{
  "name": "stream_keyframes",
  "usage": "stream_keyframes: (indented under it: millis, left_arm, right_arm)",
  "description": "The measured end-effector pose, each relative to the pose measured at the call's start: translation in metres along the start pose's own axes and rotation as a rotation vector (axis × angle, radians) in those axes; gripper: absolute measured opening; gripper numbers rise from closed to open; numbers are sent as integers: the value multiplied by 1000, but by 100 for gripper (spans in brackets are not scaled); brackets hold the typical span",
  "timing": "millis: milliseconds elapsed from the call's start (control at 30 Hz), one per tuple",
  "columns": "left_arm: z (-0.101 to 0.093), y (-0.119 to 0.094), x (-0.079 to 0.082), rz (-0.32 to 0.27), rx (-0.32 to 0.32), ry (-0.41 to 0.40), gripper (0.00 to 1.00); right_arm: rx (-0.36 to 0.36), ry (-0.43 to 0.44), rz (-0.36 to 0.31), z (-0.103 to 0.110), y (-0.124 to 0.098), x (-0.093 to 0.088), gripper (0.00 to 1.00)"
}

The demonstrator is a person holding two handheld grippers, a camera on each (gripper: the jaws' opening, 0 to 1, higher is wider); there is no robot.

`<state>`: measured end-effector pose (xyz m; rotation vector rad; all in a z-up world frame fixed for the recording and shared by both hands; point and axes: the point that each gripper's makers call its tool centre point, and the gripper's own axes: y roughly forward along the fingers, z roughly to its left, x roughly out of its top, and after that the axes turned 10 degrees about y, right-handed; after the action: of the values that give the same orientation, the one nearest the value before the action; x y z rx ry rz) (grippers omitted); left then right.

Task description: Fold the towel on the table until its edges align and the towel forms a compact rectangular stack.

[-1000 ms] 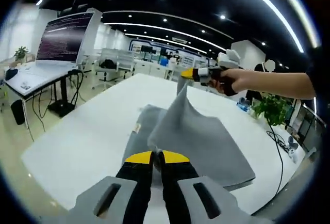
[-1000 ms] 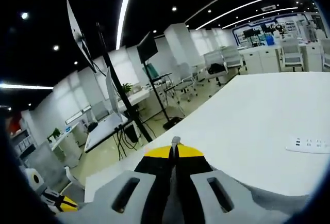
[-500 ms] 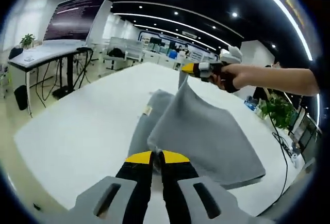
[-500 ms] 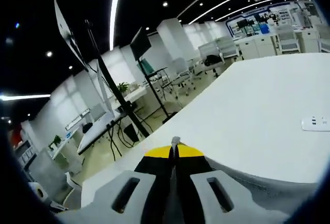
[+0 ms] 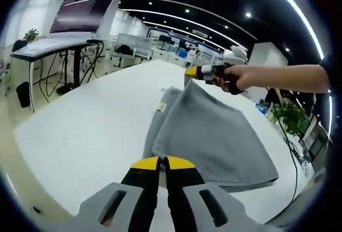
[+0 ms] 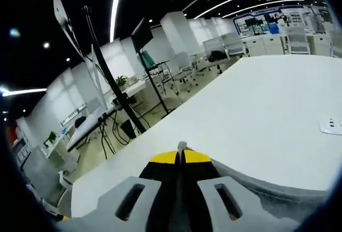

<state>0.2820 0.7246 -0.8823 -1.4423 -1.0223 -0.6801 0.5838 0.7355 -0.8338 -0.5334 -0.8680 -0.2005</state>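
A grey towel lies half folded on the white table, its upper layer held up off the lower one. My left gripper is shut on the towel's near corner. In the left gripper view my right gripper, held by a person's hand, pinches the towel's far corner just above the table. In the right gripper view the right gripper is shut, with a sliver of grey towel sticking out between its tips and more towel below.
A small tag shows on the towel's left edge. A white power strip lies on the table at the right. Desks with monitors, chairs and a potted plant stand around the table.
Both grippers have carried the lifted towel layer forward and lower, so it now lies flatter over the lower layer. Both stay shut on their corners.
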Motion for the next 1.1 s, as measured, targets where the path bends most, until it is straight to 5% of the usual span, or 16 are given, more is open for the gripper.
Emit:
stream_keyframes:
  millis: [333, 600, 700, 833, 1100]
  left_arm:
    - [0, 4, -2, 11, -10, -39, 11]
    - [14, 9, 0, 42, 54, 45, 18]
    - [20, 10, -6, 66, 59, 57, 19]
    - [21, 9, -5, 75, 53, 71, 19]
    - [24, 17, -7, 109, 3, 138, 19]
  right_arm:
    - [23, -85, 55, 5, 1, -14, 13]
    - [32, -140, 54, 5, -12, -7, 17]
    - [15, -366, 136, -7, -25, -17, 19]
    - [-9, -383, 160, -22, -34, -21, 20]
    - [-118, -336, 171, -76, -85, -26, 20]
